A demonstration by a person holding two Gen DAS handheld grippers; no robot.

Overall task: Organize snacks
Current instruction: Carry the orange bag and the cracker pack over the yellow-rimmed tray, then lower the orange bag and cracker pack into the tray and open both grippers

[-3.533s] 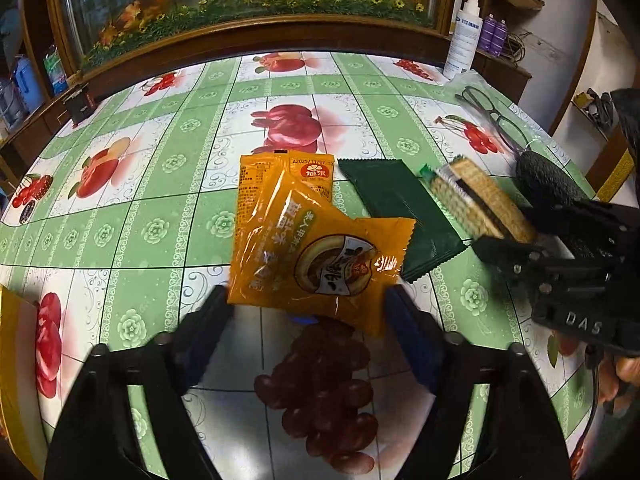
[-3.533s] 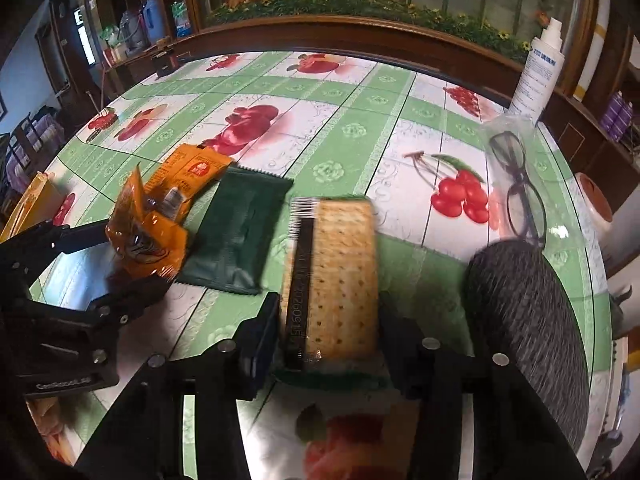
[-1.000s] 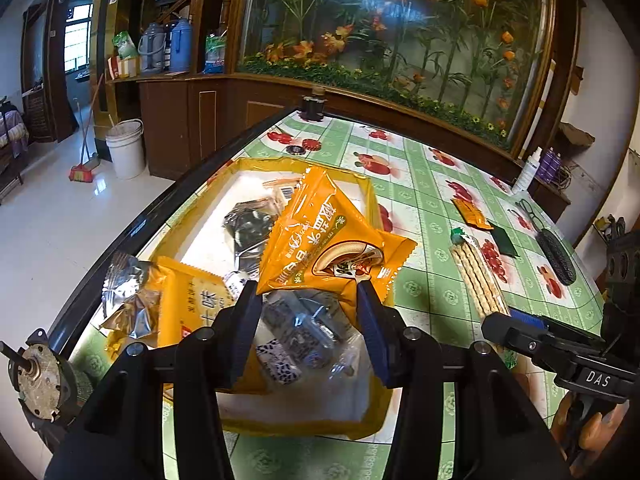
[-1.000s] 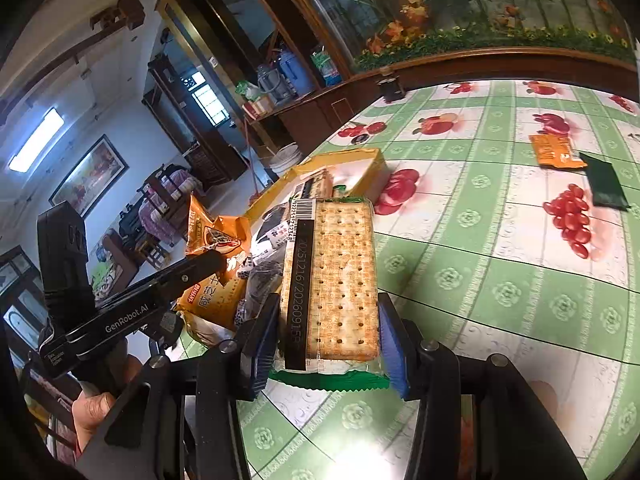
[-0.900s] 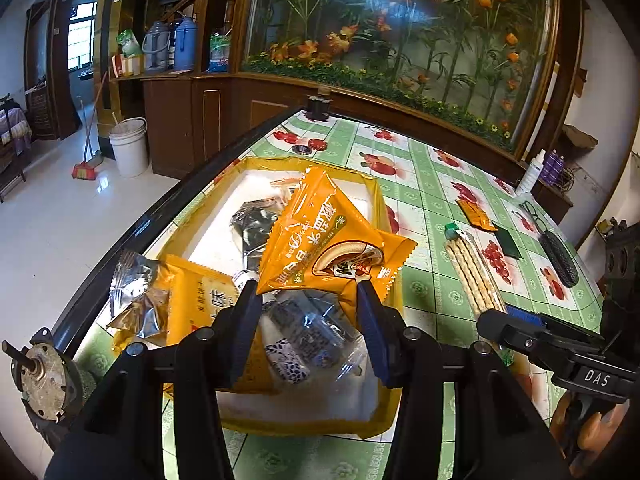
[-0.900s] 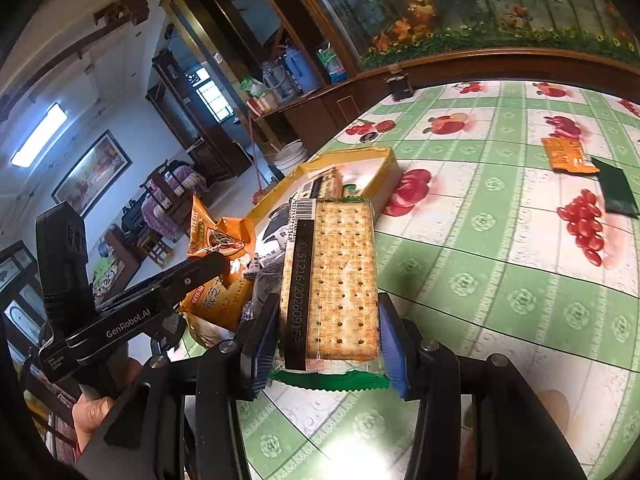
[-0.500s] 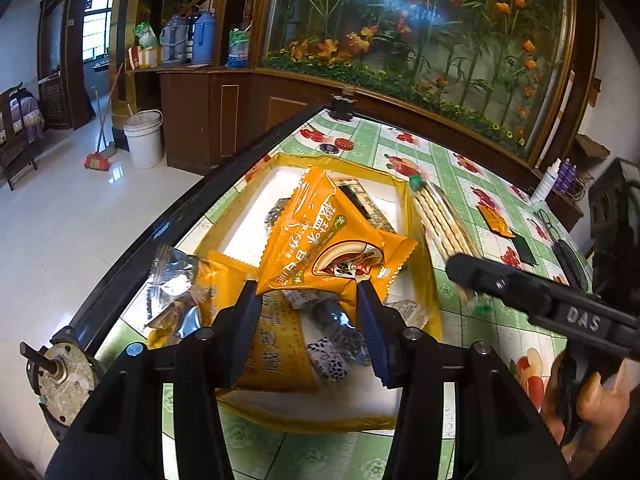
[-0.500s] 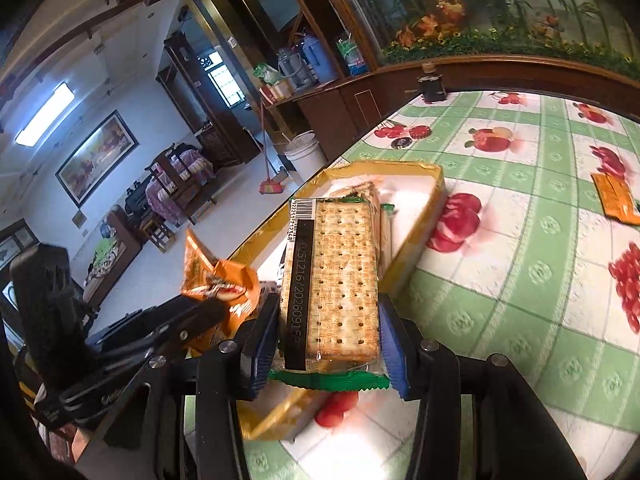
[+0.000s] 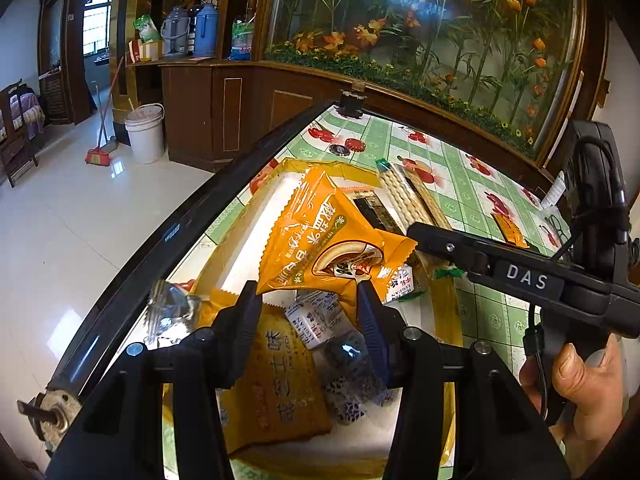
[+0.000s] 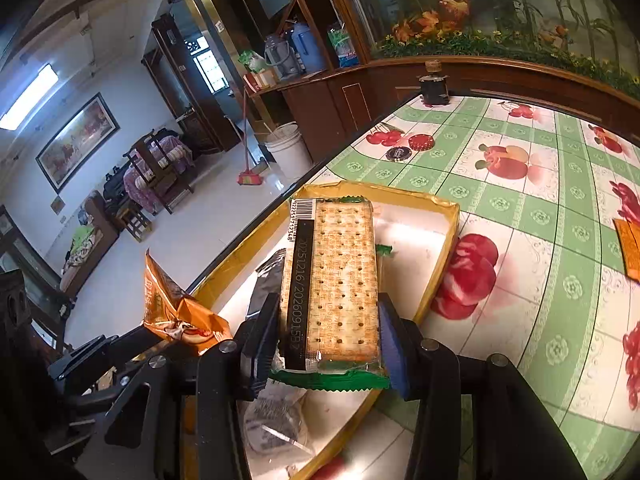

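left gripper [image 9: 308,300] tilted downward, jaws partway closed and pinching the orange snack packet [image 9: 320,240] by its lower edge, packet held above the yellow tray [image 9: 224,240]; right gripper [image 10: 326,340] angled down too, pads clamped on both long sides of the cracker pack [image 10: 332,280], poised over the same tray near its far rim; a hand [image 9: 584,380] grips the right handle; loose wrapped snacks [image 9: 320,320] lie in the tray on the fruit-print table [image 10: 520,200]
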